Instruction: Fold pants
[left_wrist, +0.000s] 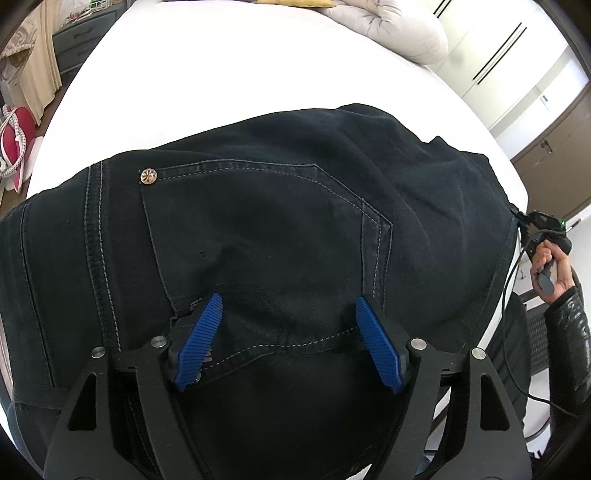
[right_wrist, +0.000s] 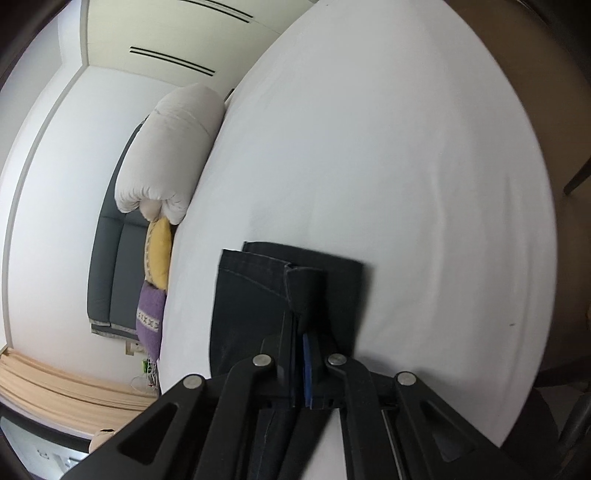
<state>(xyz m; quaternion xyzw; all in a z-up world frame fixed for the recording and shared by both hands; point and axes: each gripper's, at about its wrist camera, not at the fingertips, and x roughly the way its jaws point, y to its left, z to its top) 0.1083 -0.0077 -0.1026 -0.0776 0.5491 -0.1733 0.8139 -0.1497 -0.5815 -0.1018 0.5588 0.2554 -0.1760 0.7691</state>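
Dark navy jeans (left_wrist: 258, 229) lie on a white bed (left_wrist: 221, 74), back pocket and a metal rivet (left_wrist: 148, 176) facing up. My left gripper (left_wrist: 288, 306) is open, its blue pads (left_wrist: 201, 339) resting on the seat of the jeans just below the pocket. My right gripper (right_wrist: 304, 325) is shut on the hem end of the jeans legs (right_wrist: 258, 295), pinching a raised fold of cloth above the white bed (right_wrist: 406, 184). In the left wrist view the right gripper shows at the far right edge (left_wrist: 543, 236), held by a hand.
A rolled white duvet (right_wrist: 170, 155) lies at the head of the bed, with a yellow cushion (right_wrist: 159, 251) and a purple cushion (right_wrist: 149, 317) beside a grey headboard. White wardrobes (left_wrist: 517, 55) stand to the right, and a grey dresser (left_wrist: 85, 40) to the left.
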